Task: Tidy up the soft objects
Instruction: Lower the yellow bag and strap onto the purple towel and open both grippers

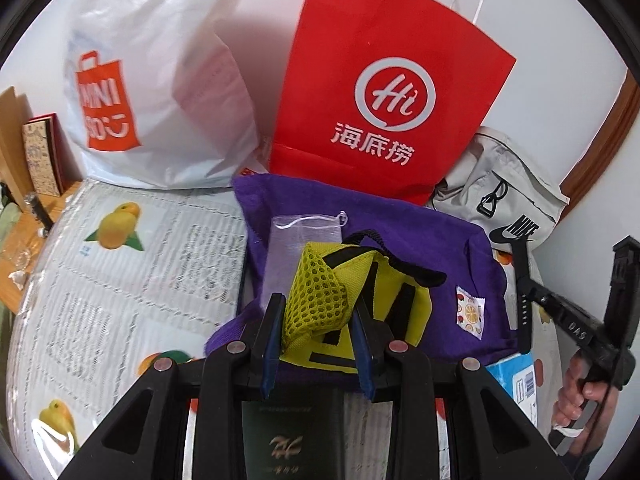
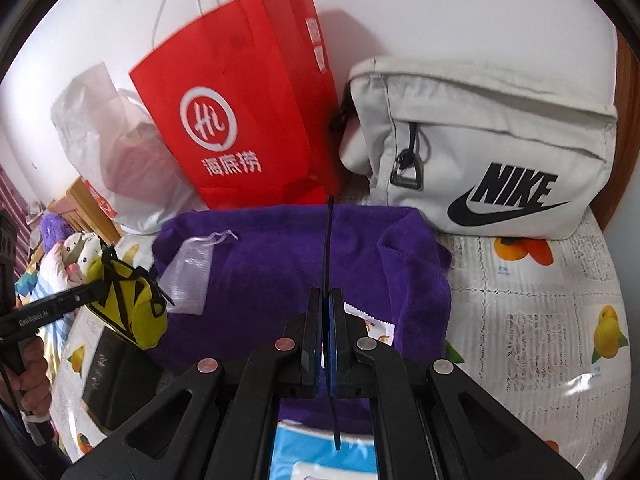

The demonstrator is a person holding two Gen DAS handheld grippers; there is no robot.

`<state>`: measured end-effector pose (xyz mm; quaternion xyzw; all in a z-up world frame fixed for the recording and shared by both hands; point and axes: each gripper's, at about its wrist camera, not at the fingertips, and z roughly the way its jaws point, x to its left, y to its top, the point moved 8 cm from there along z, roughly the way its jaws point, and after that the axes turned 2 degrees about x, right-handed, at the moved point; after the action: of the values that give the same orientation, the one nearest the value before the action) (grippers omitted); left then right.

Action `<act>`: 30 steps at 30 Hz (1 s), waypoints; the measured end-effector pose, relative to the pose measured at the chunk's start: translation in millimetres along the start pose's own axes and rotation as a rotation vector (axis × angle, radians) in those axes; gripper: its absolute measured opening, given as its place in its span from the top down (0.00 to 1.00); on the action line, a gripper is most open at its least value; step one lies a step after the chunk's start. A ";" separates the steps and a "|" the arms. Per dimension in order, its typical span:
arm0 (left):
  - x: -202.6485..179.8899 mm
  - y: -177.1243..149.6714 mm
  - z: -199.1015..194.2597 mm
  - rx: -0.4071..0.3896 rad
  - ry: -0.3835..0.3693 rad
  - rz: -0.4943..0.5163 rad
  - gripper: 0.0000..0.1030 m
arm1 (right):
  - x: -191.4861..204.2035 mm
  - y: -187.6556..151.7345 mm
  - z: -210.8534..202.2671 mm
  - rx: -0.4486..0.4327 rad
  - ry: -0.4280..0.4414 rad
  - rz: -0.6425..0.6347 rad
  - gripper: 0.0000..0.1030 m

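My left gripper (image 1: 318,336) is shut on a yellow mesh pouch (image 1: 320,300) with black straps, held just above a purple towel (image 1: 432,248). The right wrist view shows that pouch (image 2: 132,312) hanging at the left, over the towel's (image 2: 280,264) near left corner. My right gripper (image 2: 329,300) is shut on a thin black strip (image 2: 329,240) that sticks out forward over the towel. On the towel lie a clear drawstring pouch (image 1: 304,236) and a small fruit-print sachet (image 1: 470,310). A hand holds the right gripper (image 1: 522,280) at the towel's right edge.
Against the wall stand a red paper bag (image 1: 384,80), a white plastic shopping bag (image 1: 160,92) and a grey Nike bag (image 2: 500,152). The fruit-print table cover (image 1: 120,264) spreads to both sides. A dark booklet (image 1: 288,436) and a blue packet (image 2: 320,456) lie near the front.
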<state>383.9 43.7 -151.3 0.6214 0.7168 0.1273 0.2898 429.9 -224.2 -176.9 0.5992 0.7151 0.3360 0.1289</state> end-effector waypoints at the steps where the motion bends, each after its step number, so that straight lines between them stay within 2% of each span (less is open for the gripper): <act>1: -1.2 0.7 3.3 0.008 0.000 0.005 0.71 | -2.6 -1.0 4.1 0.008 0.000 0.009 0.97; 13: -1.5 -0.6 41.8 0.083 0.004 -0.005 0.71 | -18.5 -2.4 35.2 0.070 0.012 0.044 0.97; 18: 3.9 -4.1 51.5 0.109 0.014 -0.011 0.71 | -28.1 -5.2 50.7 0.126 -0.045 0.035 0.97; 22: 5.8 -3.5 56.2 0.120 0.014 -0.014 0.71 | -37.2 -15.7 63.6 0.184 -0.048 0.069 0.97; 30: 10.9 -9.3 63.9 0.157 0.027 -0.003 0.70 | -39.1 -24.3 65.1 0.209 -0.065 0.058 0.93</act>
<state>412.3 41.1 -210.3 0.6393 0.7294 0.0785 0.2304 459.1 -241.3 -249.1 0.6404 0.7241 0.2436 0.0789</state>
